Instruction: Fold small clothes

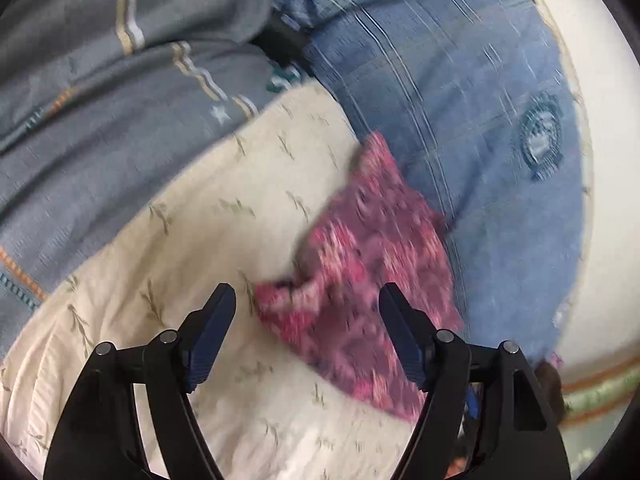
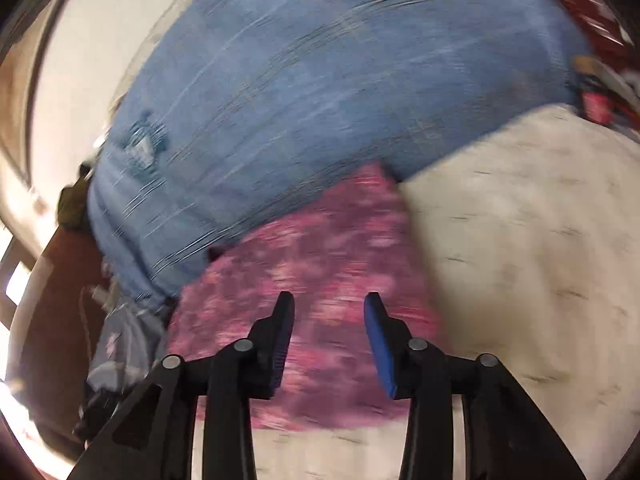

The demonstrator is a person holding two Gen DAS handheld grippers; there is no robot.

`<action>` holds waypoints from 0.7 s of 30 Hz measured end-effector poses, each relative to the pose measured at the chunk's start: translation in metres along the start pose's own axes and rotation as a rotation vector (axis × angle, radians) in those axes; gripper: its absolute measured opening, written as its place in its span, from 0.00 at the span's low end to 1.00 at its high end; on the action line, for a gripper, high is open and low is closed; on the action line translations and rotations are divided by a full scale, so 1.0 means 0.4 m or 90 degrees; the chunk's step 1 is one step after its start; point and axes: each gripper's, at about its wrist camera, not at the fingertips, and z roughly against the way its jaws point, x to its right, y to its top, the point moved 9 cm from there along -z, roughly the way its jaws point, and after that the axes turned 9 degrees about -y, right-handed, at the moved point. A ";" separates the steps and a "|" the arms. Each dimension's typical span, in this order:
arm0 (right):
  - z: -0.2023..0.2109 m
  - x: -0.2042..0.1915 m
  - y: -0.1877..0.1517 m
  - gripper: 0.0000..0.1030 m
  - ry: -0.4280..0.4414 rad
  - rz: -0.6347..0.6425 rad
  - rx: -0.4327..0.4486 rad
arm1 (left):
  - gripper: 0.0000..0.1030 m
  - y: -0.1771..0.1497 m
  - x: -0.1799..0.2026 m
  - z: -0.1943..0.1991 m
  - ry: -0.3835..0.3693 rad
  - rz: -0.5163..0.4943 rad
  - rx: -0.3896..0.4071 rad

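Pink patterned garment [image 1: 360,280] lay on my cream sheet [image 1: 200,240] beside the blue pillow [image 1: 460,100]; my left hand-held gripper [image 1: 307,300] and right hand-held gripper [image 2: 329,304] both hung released above it.

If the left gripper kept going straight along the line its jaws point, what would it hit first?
Most likely the pink patterned cloth, which lies on the cream bedsheet directly ahead of the open, empty left gripper. The picture is blurred, so depth is uncertain.

Cream leaf-print bedsheet [image 1: 208,216], blue plaid pillow [image 1: 460,92], grey-blue quilt [image 1: 100,92], perhaps white wall [image 1: 600,160] (blurred)
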 end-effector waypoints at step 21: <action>-0.310 0.191 0.181 0.57 -0.159 -0.066 -0.046 | 0.79 0.237 0.143 -0.439 0.056 -0.175 -0.204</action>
